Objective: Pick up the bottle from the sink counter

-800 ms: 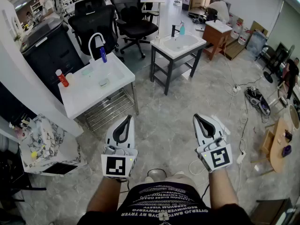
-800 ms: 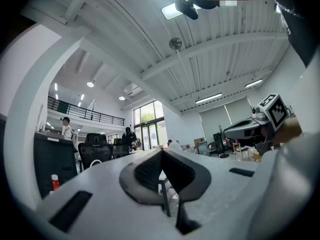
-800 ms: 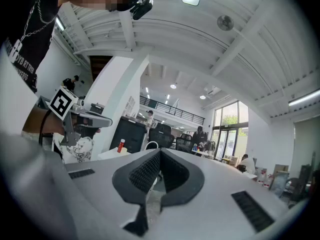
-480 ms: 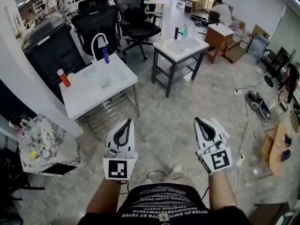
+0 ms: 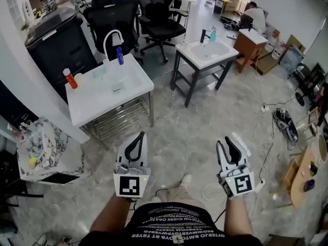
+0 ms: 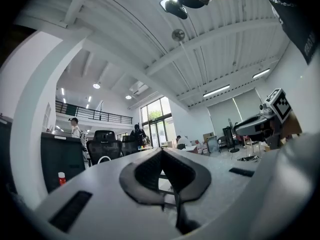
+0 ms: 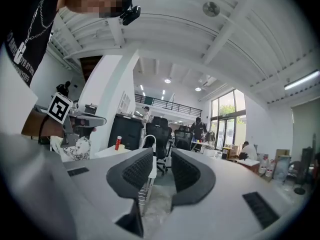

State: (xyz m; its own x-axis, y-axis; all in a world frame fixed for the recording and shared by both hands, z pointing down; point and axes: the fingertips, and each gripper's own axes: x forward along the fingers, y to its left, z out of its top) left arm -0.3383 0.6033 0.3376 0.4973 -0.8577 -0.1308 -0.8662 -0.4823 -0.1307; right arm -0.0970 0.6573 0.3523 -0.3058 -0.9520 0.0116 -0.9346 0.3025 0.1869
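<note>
Standing on the near white sink counter (image 5: 105, 97) are two bottles: one red bottle with a white cap (image 5: 70, 79) at its left edge, one small blue bottle (image 5: 119, 55) by the curved white faucet (image 5: 111, 36). Two grippers point forward, low and well apart from it. The left gripper (image 5: 137, 139) is closed and empty, the right gripper (image 5: 229, 145) slightly parted, also empty.

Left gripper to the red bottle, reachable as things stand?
Probably not yet: left gripper hangs over floor, short of the counter; red bottle stands at its far corner. Nothing blocks the path; a step closer should do.
</note>
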